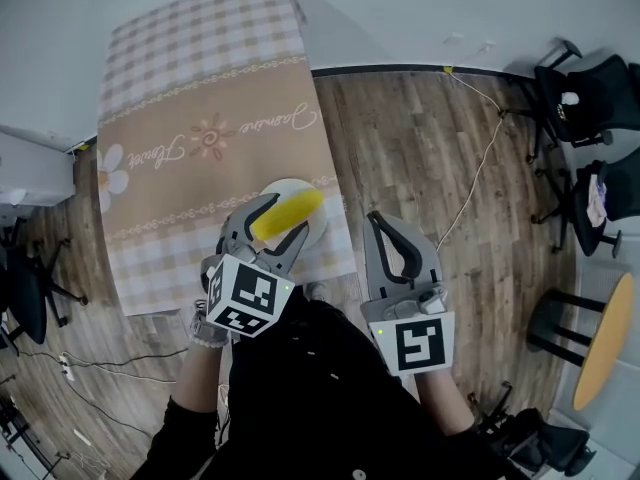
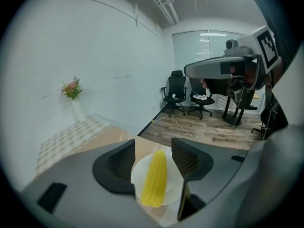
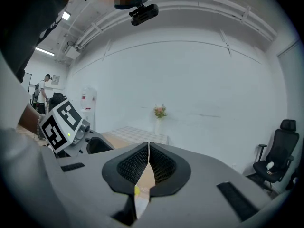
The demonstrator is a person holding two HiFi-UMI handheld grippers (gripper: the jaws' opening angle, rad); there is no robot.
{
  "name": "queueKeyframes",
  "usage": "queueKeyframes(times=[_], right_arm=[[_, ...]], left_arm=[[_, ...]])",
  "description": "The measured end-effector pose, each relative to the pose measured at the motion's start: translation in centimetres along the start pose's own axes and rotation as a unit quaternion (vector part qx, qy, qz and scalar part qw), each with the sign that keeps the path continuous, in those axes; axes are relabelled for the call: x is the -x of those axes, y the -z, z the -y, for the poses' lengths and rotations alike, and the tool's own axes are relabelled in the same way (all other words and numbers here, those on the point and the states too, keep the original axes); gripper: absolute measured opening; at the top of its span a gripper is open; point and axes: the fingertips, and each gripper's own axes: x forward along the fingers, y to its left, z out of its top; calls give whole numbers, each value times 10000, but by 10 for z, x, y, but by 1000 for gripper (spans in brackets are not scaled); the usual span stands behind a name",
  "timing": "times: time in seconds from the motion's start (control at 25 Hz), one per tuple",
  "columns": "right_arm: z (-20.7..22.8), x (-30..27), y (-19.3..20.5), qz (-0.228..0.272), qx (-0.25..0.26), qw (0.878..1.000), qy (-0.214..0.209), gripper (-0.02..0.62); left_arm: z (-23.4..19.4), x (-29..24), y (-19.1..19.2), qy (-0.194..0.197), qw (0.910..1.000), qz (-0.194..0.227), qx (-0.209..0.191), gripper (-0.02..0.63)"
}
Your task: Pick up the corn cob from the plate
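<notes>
Now a long yellow corn cob (image 1: 287, 214) is seen lying on a round white plate (image 1: 318, 232). The plate is set on a table covered with a beige and checked tablecloth (image 1: 200, 198). It is placed close to the right edge of the table, not far from the near right corner.

The left gripper (image 2: 153, 148) is held low over the plate. Its two black jaws are spread wide apart. The corn cob is seen in the gap between them, with one jaw on each side. A little space is left between each pad and the corn, so the corn is not squeezed.

The right gripper (image 1: 377, 223) is held just off the near right corner of the table, over the brown wooden floor (image 1: 420, 148). Its jaws are pressed together, and nothing is held in them.
</notes>
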Motion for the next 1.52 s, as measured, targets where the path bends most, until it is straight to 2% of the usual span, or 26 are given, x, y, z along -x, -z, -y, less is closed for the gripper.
queueKeyframes(times=[0.2, 0.76, 1.04, 1.28, 1.52], right_arm=[[-4, -9, 1, -61, -7, 10000, 6, 43], [0, -21, 18, -376, -145, 9991, 146, 43], [2, -25, 24, -481, -176, 9986, 151, 43], [3, -26, 28, -514, -192, 9984, 152, 43], [4, -28, 31, -580, -213, 9980, 135, 43]], left_arm=[[-5, -20, 28, 177, 9989, -437, 73, 239], [6, -64, 84, 691, 9900, -1208, 217, 267], [10, -81, 98, 886, 9846, -1501, 103, 268], [14, -90, 112, 989, 9803, -1694, 220, 268], [15, -91, 116, 1057, 9807, -1616, 304, 268]])
